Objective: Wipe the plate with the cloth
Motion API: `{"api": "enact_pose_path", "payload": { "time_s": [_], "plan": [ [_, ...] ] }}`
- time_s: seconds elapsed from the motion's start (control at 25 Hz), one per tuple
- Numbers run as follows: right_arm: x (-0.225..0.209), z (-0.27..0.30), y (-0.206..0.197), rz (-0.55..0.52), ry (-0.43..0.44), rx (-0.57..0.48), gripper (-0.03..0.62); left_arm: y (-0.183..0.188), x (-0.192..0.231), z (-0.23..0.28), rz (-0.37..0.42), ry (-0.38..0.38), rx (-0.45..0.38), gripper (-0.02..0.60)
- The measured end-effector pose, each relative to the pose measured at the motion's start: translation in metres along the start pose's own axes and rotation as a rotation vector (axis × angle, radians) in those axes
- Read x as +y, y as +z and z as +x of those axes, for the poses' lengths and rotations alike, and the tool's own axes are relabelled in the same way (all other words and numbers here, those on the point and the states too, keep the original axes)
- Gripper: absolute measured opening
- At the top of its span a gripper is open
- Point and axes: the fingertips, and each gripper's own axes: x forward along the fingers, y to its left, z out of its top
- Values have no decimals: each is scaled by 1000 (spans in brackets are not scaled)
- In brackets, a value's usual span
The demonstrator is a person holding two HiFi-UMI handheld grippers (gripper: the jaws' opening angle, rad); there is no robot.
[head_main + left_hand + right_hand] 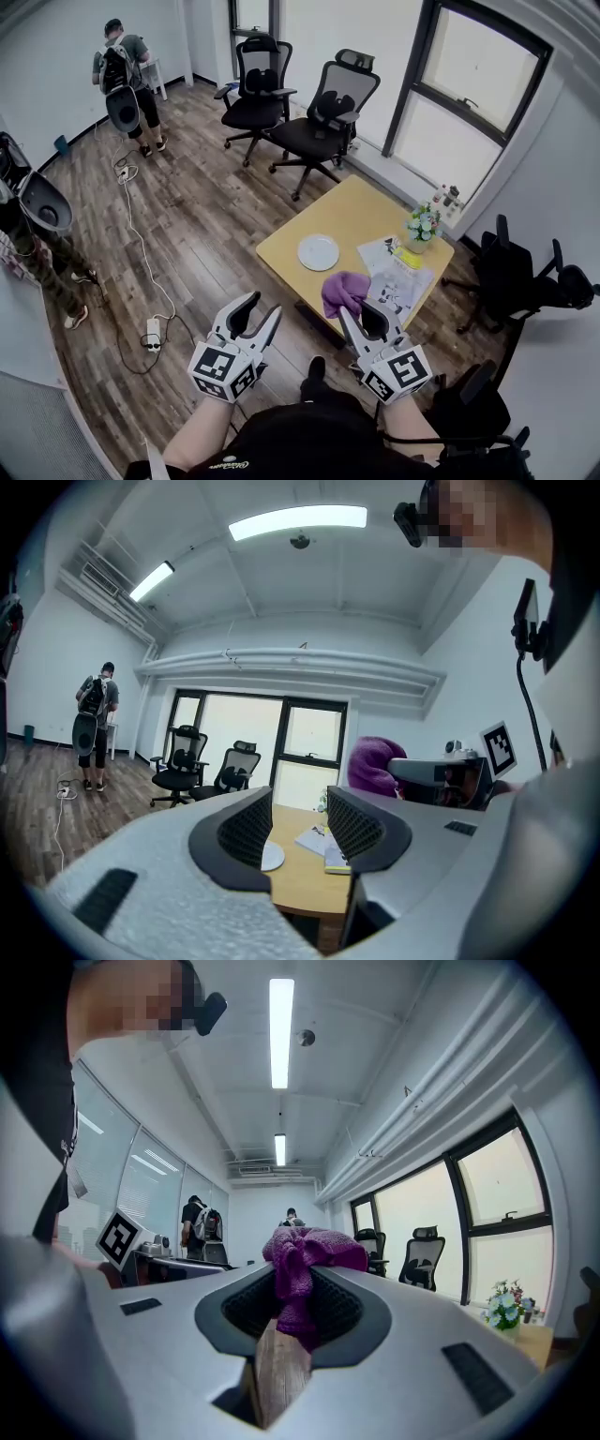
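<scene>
A white plate (319,252) lies empty on the yellow table (343,212), near its front left edge. My right gripper (363,313) is shut on a purple cloth (343,292), which hangs bunched above the table's front edge, short of the plate. In the right gripper view the cloth (306,1258) fills the gap between the jaws of that gripper (292,1288). My left gripper (263,307) is held open and empty over the floor, left of the table. In the left gripper view, the plate (271,857) shows between the jaws, and the cloth (374,765) is to the right.
Papers (401,284), a yellow booklet (407,258) and a small flower pot (423,226) sit on the table's right half. Two office chairs (322,117) stand beyond it, another (511,272) at the right. A power strip and cable (152,333) lie on the floor. A person (125,82) stands far back.
</scene>
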Motion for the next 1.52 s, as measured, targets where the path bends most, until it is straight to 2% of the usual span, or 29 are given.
{"api": "enact_pose_path", "payload": {
  "time_s": [0.2, 0.48, 0.76, 1.08, 1.36, 1.52],
  "plan": [
    [-30, 36, 2, -7, 25, -10, 89, 4, 24, 40, -3, 18, -6, 183],
    [-101, 75, 15, 6, 57, -5, 89, 29, 36, 117, 15, 31, -14, 183],
    [-143, 118, 22, 20, 112, -11, 89, 38, 55, 165, 20, 72, 4, 183],
    [-163, 161, 18, 27, 81, 8, 91, 42, 92, 200, 11, 39, 20, 183],
    [-160, 195, 19, 11, 53, 14, 91, 46, 126, 213, 20, 6, 15, 181],
    [-148, 209, 14, -1, 67, 26, 91, 37, 145, 210, 4, 16, 26, 180]
  ]
}}
